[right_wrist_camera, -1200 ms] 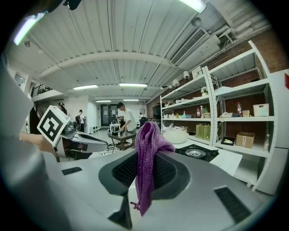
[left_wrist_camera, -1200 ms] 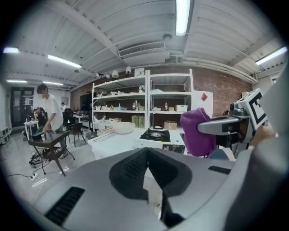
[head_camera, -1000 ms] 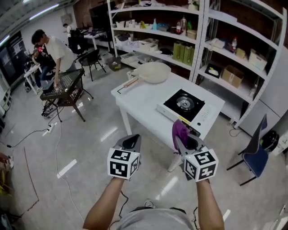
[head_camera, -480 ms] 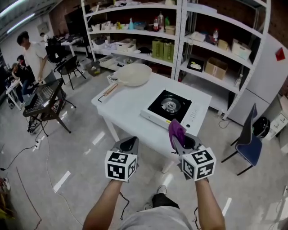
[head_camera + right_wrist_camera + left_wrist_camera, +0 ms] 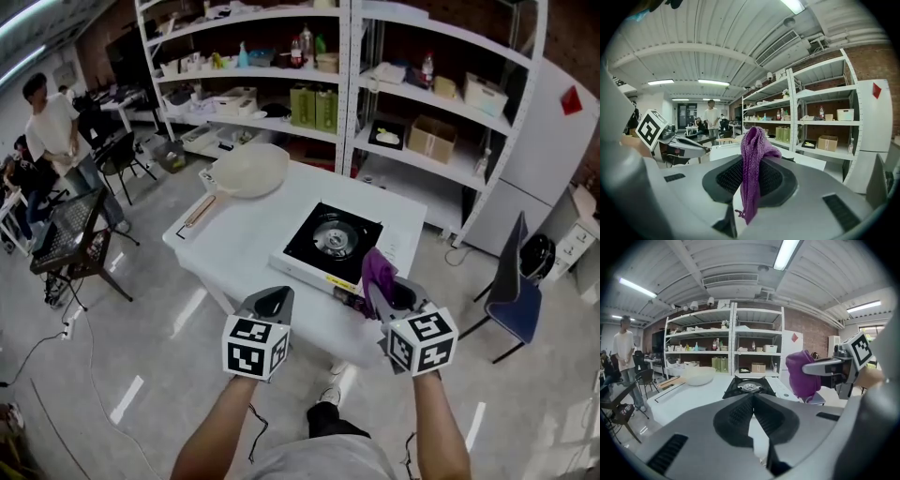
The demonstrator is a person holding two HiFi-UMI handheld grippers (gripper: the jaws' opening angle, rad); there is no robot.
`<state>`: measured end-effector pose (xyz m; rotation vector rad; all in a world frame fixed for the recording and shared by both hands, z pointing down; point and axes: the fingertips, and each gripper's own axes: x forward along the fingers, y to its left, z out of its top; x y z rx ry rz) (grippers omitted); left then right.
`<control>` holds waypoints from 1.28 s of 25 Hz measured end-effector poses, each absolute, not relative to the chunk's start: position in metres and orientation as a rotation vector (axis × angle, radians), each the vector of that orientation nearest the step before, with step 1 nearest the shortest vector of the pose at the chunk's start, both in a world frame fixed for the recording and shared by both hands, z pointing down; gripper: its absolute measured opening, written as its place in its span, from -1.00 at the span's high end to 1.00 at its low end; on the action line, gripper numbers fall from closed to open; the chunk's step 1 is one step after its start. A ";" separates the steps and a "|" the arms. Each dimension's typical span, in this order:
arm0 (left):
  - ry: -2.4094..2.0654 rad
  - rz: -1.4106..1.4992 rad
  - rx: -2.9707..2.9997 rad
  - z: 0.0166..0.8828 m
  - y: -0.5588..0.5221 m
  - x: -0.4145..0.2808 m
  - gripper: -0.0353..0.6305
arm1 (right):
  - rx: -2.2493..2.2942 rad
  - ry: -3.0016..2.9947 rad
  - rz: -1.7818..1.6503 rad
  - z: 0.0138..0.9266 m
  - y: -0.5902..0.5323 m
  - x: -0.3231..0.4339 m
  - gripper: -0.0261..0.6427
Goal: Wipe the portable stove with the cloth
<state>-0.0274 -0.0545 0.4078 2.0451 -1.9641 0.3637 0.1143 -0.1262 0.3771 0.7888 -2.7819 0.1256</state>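
Closest to the person are two tools, one in each hand, and each has one cube with black and white squares on it. The left tool [image 5: 752, 398] has its two dark jaws pressed together with nothing between them. Only the left gripper view shows this well. The right tool [image 5: 751, 165] is pinching one purple knitted cloth [image 5: 753, 154]. Only the right gripper view shows the cloth's end hanging down below the jaws, with its top standing up above them.

From the side, the left gripper view shows the cloth held up in the air, to the right of the stove. The head view looks down from the top. There the cloth sits by the near right corner of the one black and white portable stove [image 5: 328, 240], which has one round burner. The stove rests on the one white desk [image 5: 239, 230].

Farther back on the desk lies one cream pan with a wooden handle [image 5: 249, 170]. Behind it stand white metal shelves [image 5: 352, 89] full of boxes and bottles. One blue chair [image 5: 517, 302] is off to the right, and a person in a white shirt [image 5: 52, 127] stands far left.
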 end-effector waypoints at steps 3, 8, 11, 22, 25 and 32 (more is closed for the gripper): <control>-1.951 0.371 2.062 0.406 -0.086 -0.030 0.88 | 0.808 -2.770 0.124 0.378 -0.158 0.115 0.73; -1.910 0.381 2.092 0.406 -0.140 -0.030 0.88 | 0.860 -2.728 0.119 0.381 -0.215 0.121 0.73; -1.890 0.384 2.102 0.406 -0.172 -0.030 0.88 | 0.886 -2.697 0.118 0.385 -0.253 0.125 0.73; -1.859 0.414 2.122 0.411 -0.251 -0.034 0.88 | 0.876 -2.565 0.046 0.413 -0.357 0.139 0.73; -1.850 0.417 2.118 0.414 -0.259 -0.033 0.88 | 0.834 -2.504 -0.008 0.425 -0.374 0.140 0.73; -1.838 0.436 2.102 0.420 -0.264 -0.043 0.88 | 0.662 -2.329 -0.138 0.463 -0.391 0.123 0.73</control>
